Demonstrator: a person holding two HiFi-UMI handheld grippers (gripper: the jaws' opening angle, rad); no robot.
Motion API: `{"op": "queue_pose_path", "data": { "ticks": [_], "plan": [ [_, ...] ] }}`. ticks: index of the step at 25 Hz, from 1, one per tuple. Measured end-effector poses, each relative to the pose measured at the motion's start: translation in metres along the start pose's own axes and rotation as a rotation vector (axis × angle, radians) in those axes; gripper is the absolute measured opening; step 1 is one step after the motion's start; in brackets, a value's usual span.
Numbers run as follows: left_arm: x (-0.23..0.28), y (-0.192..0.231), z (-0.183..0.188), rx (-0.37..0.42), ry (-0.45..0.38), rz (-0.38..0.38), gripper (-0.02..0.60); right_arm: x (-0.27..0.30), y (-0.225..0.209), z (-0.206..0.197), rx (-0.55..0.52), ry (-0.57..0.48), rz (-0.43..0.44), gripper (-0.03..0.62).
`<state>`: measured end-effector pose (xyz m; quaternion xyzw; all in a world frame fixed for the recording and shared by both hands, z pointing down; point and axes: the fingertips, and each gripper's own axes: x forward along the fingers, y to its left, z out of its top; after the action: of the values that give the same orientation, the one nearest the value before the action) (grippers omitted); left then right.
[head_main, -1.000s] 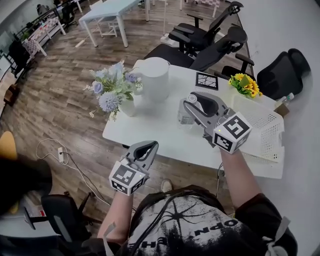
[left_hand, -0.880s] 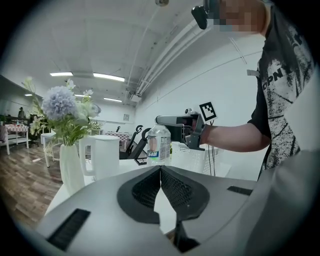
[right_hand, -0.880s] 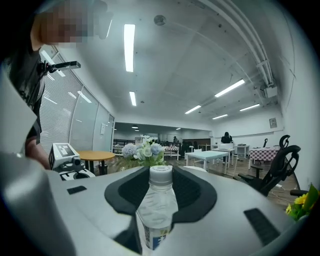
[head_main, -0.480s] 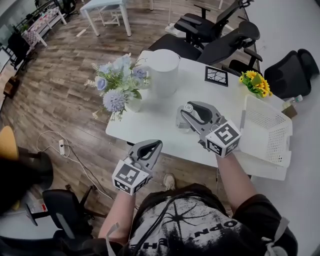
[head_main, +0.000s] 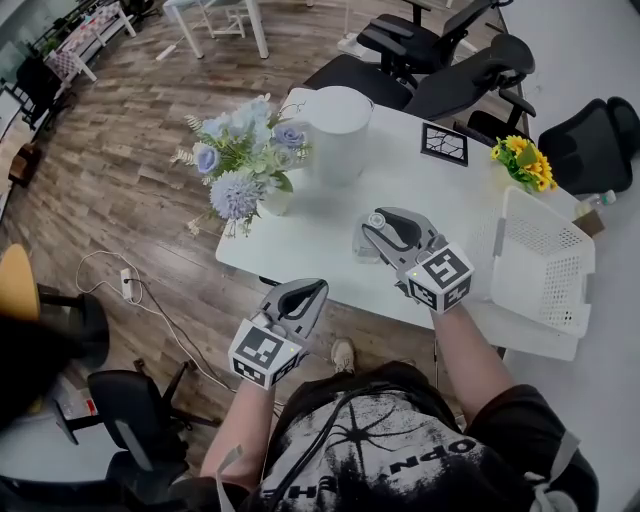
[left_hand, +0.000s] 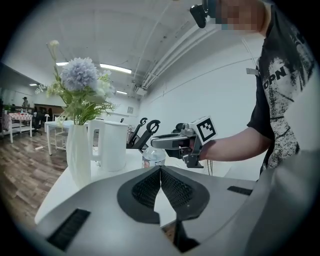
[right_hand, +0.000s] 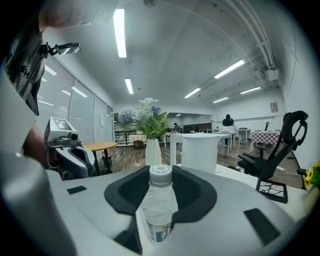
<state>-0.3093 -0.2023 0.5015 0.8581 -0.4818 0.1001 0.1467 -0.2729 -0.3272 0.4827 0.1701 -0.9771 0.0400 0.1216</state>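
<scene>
A clear water bottle (right_hand: 160, 205) with a white cap stands upright between the jaws of my right gripper (right_hand: 161, 171), which is shut on it. In the head view the right gripper (head_main: 380, 226) holds the bottle (head_main: 363, 247) over the white table (head_main: 320, 235), near its front edge. My left gripper (head_main: 309, 291) hangs off the table's near side, shut, with nothing in it. From the left gripper view, its shut jaws (left_hand: 160, 168) point toward the bottle (left_hand: 152, 156) and the right gripper (left_hand: 174, 142).
A white kettle (head_main: 340, 122) and a vase of blue flowers (head_main: 246, 165) stand at the table's far left. A white perforated basket (head_main: 545, 262), yellow flowers (head_main: 521, 161) and a black-and-white tile (head_main: 444, 144) are at the right. Black office chairs (head_main: 440, 60) stand behind.
My right gripper has come lower and a little toward me with the bottle still in it. The left gripper has stayed shut and hardly moved.
</scene>
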Motion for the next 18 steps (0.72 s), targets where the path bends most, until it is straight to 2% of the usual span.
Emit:
{"op": "queue_pose_path", "data": {
  "ticks": [18],
  "plan": [
    [-0.0077,-0.0037,0.0031,0.000,-0.009,0.007,0.011,-0.0064,0.0045,-0.0088,0.006,-0.008,-0.016,0.156]
  ]
}}
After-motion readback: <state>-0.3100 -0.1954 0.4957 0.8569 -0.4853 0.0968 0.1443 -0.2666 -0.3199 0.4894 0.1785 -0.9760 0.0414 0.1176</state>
